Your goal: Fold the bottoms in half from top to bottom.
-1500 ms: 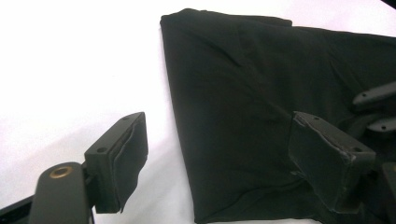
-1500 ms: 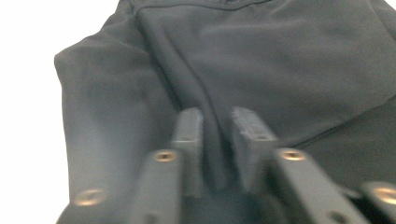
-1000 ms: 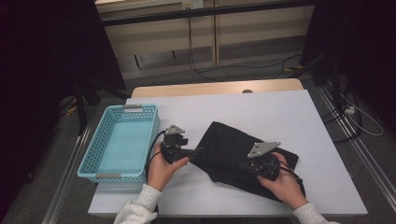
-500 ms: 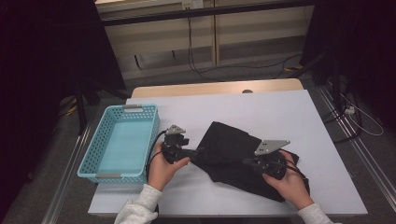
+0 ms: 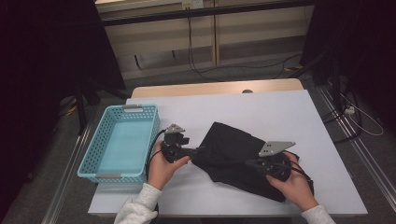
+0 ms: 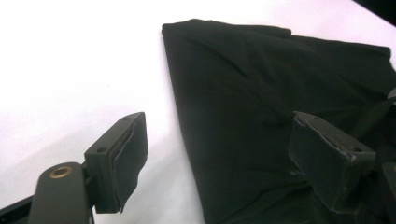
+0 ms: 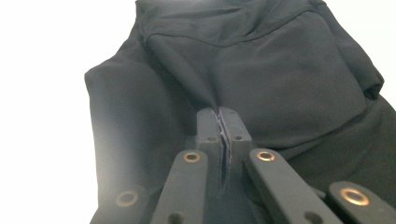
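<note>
White worktop under us, blue basket at its left edge, and a black garment lies rumpled in the middle. Our left tool stands with jaws wide apart, straddling the cloth's near edge, one pad over bare worktop and one over fabric. Our right tool has its jaws pressed together, pinching a fold of the garment.
</note>
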`<state>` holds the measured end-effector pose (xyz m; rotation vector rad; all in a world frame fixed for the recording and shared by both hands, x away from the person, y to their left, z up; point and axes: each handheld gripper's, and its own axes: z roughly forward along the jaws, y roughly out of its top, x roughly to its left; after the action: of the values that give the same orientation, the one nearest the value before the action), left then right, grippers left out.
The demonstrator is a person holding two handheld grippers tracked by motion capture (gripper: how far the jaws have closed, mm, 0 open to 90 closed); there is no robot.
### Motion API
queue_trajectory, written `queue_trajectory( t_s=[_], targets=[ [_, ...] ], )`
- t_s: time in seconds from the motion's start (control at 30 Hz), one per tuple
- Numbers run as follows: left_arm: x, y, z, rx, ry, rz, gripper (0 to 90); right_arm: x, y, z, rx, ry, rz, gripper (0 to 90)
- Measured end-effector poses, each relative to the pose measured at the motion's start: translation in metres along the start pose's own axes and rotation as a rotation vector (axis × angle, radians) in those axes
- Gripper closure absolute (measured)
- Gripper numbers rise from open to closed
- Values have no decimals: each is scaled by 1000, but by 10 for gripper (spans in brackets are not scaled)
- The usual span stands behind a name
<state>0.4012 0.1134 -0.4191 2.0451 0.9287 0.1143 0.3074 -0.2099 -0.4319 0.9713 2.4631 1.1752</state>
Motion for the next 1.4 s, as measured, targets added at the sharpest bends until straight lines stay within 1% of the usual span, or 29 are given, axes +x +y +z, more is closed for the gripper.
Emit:
queue_trajectory(
  t_s=[0.07, 0.1, 0.13, 0.2, 0.3, 0.4, 0.43, 0.6, 0.67, 0.73, 0.83, 0.97, 1.23, 1.27, 1.4],
  targets=[
    [-1, 0, 2, 2, -6, 3, 194, 2, -1, -1, 0, 4, -6, 888],
    [-1, 0, 2, 12, -10, 8, 191, 2, -1, -1, 2, 6, -8, 888],
    [-1, -1, 3, 16, -11, 6, 185, 2, -2, -2, 3, 8, -9, 888],
    [-1, -1, 4, 18, -9, 15, 182, 2, -3, -3, 5, 8, -14, 888],
    [0, 0, 4, 22, -16, 17, 178, 1, -5, -3, 7, 16, 1, 888],
    [-1, -1, 5, 22, -14, 12, 176, 1, -5, -5, 2, 12, -1, 888],
    [-1, -1, 5, 29, -15, 15, 174, 2, -5, -6, -1, 9, 0, 888],
    [-2, -2, 8, 34, -13, 22, 174, 3, -4, -8, 1, 9, -6, 888],
    [-2, -2, 8, 38, -17, 20, 172, 4, -4, -11, -7, 11, -5, 888],
    [-1, -2, 8, 38, -12, 18, 171, 3, -5, -12, -10, 12, 1, 888],
    [-1, -2, 6, 33, -11, 11, 171, 3, -7, -12, 2, 14, 9, 888],
    [-1, -1, 5, 25, -14, 8, 171, 5, -9, -16, 2, 14, 10, 888],
    [1, -1, 8, 38, -20, 4, 173, 3, -13, -19, 11, 17, 24, 887],
    [1, -1, 8, 35, -20, 0, 173, 3, -13, -20, 10, 17, 25, 887],
    [0, 0, 10, 36, -22, 5, 173, 3, -14, -25, 0, 15, 30, 887]
  ],
)
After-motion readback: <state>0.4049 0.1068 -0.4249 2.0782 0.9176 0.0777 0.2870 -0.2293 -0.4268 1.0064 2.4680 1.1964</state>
